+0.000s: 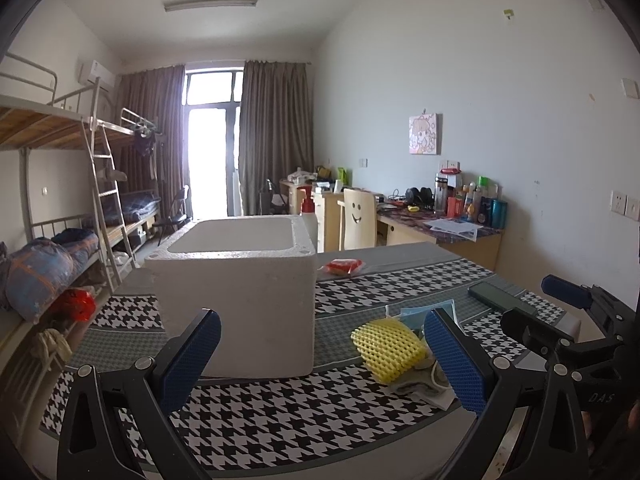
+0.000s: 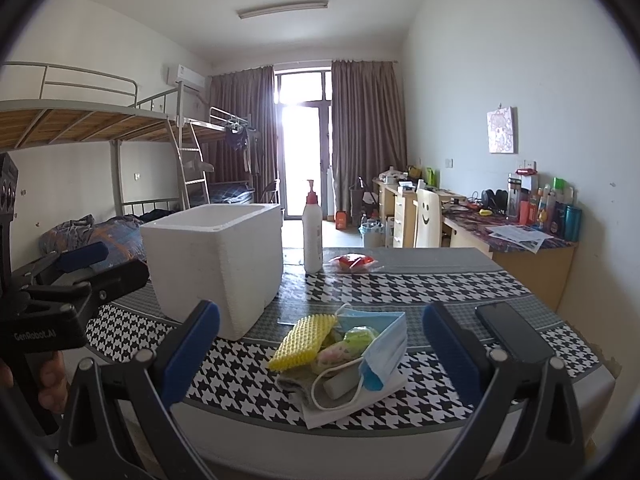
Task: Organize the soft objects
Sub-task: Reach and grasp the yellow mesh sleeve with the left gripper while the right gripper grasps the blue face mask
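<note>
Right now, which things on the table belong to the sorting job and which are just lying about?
Job: yellow foam net sleeve, blue face mask, white foam box.
Lying about: black phone, white pump bottle, red packet.

A dormitory bedroom: metal bunk beds (image 2: pixel 120 152) with a ladder (image 2: pixel 194 168), cluttered study desks (image 2: pixel 520 236), curtained balcony door (image 2: pixel 304 140).

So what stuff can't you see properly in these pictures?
- Inside of the white foam box: both views, its walls hide the bottom.
- Pump bottle: left wrist view, mostly behind the box.
- Pile under the blue face mask: right wrist view, the mask covers it.
- Bottle labels on the far desk: too small.
</note>
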`<state>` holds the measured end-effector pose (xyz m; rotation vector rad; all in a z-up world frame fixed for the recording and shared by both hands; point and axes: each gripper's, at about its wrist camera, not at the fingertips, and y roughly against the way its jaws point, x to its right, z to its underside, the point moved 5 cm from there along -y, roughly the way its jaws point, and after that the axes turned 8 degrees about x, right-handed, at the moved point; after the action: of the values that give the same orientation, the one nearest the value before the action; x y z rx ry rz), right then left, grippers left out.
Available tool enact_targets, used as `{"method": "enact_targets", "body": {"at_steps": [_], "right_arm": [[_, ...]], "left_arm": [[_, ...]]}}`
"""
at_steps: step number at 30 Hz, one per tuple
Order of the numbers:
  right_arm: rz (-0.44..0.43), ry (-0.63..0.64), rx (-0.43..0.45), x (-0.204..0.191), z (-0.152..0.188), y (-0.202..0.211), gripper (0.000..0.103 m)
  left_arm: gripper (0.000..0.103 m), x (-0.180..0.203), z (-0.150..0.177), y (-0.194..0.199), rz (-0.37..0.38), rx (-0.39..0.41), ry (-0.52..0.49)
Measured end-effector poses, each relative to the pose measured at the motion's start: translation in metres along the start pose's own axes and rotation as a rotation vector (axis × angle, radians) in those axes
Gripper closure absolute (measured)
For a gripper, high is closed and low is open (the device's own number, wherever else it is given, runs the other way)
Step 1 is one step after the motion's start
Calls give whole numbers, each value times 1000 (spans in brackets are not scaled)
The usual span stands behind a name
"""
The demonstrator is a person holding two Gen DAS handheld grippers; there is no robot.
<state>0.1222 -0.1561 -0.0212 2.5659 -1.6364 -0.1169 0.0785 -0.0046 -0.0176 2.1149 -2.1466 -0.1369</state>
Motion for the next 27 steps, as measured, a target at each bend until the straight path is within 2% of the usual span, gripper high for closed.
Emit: {"method": "enact_targets", "body": {"at_steps": [27], "right_arm": [[75, -80, -137, 44, 17, -41, 1]], "left_arm": [[1, 31, 28, -62, 86, -156, -71]]}}
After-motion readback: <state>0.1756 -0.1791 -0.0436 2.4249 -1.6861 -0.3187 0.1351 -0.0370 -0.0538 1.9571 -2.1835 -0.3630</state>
